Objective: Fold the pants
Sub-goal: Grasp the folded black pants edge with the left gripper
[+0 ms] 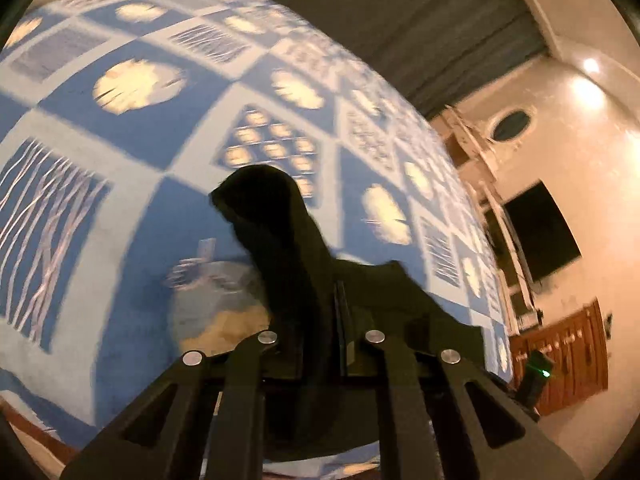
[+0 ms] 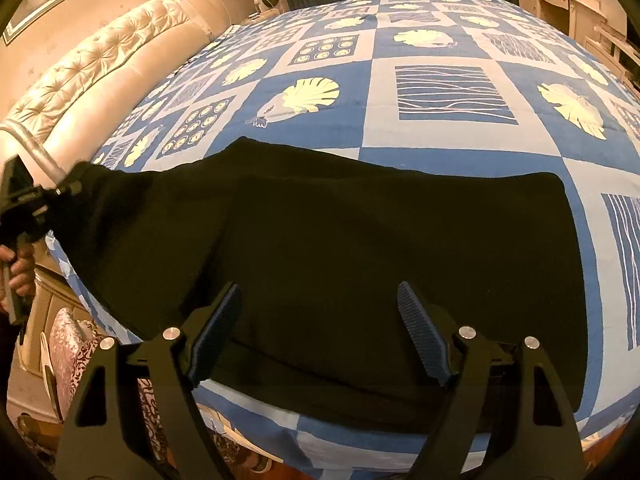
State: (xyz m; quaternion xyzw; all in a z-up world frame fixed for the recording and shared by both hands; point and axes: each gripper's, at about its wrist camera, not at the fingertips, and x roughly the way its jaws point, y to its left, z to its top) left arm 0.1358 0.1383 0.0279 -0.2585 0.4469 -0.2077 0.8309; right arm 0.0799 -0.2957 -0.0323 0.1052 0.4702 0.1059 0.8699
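Observation:
Black pants (image 2: pixel 360 248) lie folded across the near part of a bed with a blue patterned cover (image 2: pixel 432 40). My right gripper (image 2: pixel 320 304) is open and empty, its fingers hovering just above the pants' near edge. My left gripper (image 1: pixel 324 292) is shut on a bunch of the black pants fabric (image 1: pixel 276 232), lifted above the cover. In the right wrist view the left gripper (image 2: pixel 68 190) shows at the far left, holding the pants' left end raised off the bed.
A padded cream headboard (image 2: pixel 100 76) runs along the bed's left side. A dresser with an oval mirror (image 1: pixel 508 120), a dark screen (image 1: pixel 540 236) and a wooden cabinet (image 1: pixel 568 352) stand by the wall. A patterned cushion (image 2: pixel 76 344) sits beside the bed.

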